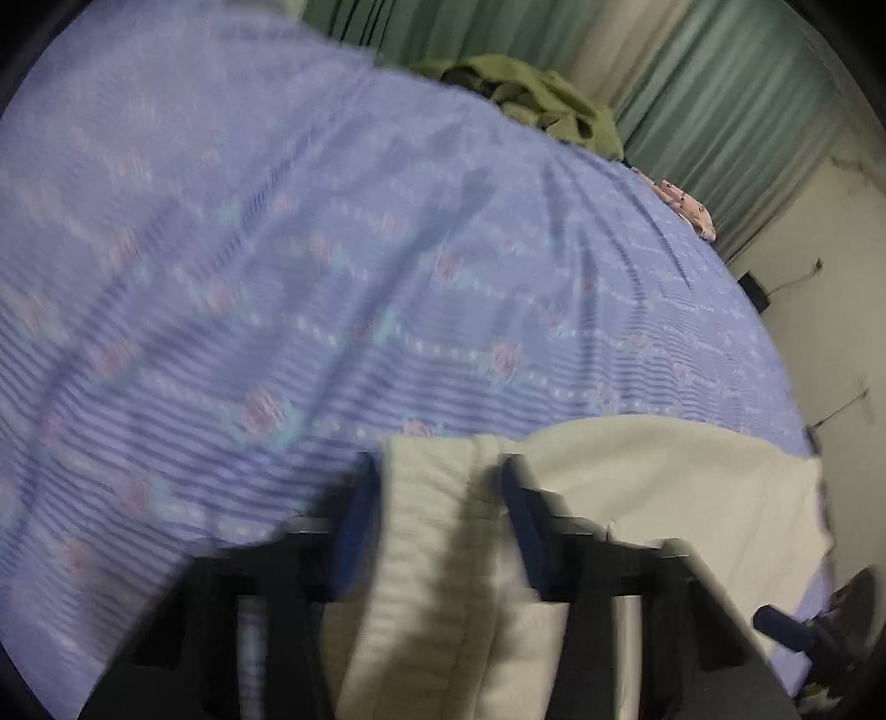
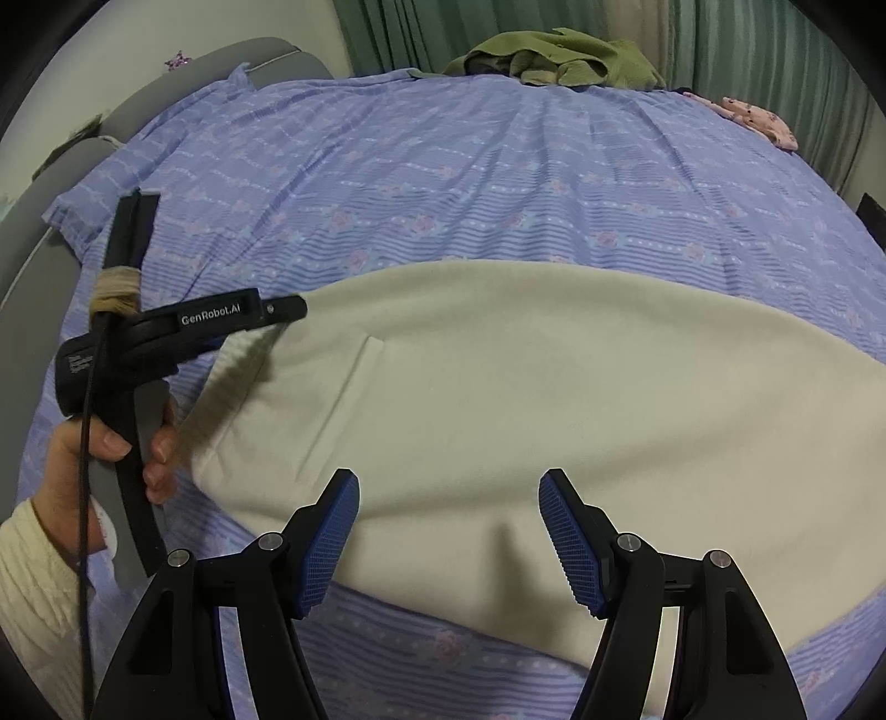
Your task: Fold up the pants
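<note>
Cream pants (image 2: 554, 376) lie spread flat across the purple flowered sheet (image 2: 443, 183). In the left wrist view my left gripper (image 1: 440, 487) has a bunched ribbed edge of the pants (image 1: 664, 487) filling the gap between its fingers; the picture is blurred. From the right wrist view, the left gripper (image 2: 293, 310) is at the pants' left end, with the ribbed edge lifted at its tip and a hand (image 2: 111, 443) on its handle. My right gripper (image 2: 448, 498) hangs open over the near edge of the pants, nothing between its blue pads (image 2: 332, 531).
A crumpled green garment (image 2: 554, 55) lies at the far edge of the bed and a pink patterned cloth (image 2: 758, 119) at the far right. A grey padded headboard (image 2: 166, 94) runs along the left. Green curtains (image 2: 747, 50) hang behind the bed.
</note>
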